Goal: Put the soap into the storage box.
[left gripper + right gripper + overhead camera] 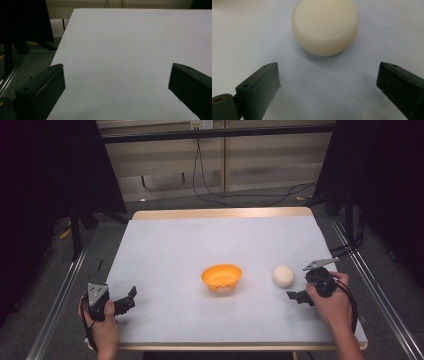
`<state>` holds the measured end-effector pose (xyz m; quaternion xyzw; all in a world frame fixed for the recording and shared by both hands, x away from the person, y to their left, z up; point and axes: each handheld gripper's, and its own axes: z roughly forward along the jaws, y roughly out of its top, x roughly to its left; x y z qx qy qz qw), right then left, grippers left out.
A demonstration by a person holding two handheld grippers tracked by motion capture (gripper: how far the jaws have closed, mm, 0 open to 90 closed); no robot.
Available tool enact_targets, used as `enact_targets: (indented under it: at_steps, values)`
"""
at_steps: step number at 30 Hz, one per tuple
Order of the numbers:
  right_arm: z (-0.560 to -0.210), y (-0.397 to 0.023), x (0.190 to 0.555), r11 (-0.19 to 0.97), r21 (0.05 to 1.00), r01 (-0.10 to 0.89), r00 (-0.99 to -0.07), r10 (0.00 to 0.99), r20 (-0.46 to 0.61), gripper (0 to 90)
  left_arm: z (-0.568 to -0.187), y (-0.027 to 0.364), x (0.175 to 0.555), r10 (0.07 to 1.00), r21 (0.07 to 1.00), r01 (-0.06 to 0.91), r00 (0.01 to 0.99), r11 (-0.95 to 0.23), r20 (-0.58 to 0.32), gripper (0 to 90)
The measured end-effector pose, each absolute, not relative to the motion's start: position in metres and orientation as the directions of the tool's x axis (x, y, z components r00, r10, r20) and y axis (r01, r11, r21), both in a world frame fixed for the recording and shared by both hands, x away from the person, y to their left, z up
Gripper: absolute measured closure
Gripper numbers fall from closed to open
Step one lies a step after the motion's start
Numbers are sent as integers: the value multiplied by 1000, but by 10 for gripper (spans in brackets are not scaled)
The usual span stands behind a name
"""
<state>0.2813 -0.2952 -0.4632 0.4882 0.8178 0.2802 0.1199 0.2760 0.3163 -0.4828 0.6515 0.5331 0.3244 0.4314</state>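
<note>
A cream-white round ball [283, 276] [325, 26] rests on the white table sheet [210, 240], right of an orange bowl [221, 277] near the middle. My right gripper [299, 296] [328, 82] sits just beside the ball on its near right, jaws open and wide apart, the ball a short way ahead of them and untouched. Near the front left corner my left gripper [127, 300] [116, 80] lies low over the sheet, open, with bare sheet between its jaws.
The table's left edge [62, 42] drops to a grey floor with a metal rail [60, 295]. Dark curtains stand at both sides, and cables trail on the floor behind the table's far edge [220, 213].
</note>
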Motion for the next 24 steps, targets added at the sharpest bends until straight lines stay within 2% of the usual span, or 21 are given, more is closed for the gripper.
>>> enact_targets:
  at_steps: [19,24]
  values:
    - [-455,-280,308,401,551,732,-520,851,72,84,-483,313,277,975,905,419,223,-78,-20,7]
    - [-456,-277,316,380,556,740,-502,861,80,136,-483,313,277,974,905,418,227,-80,-18,7]
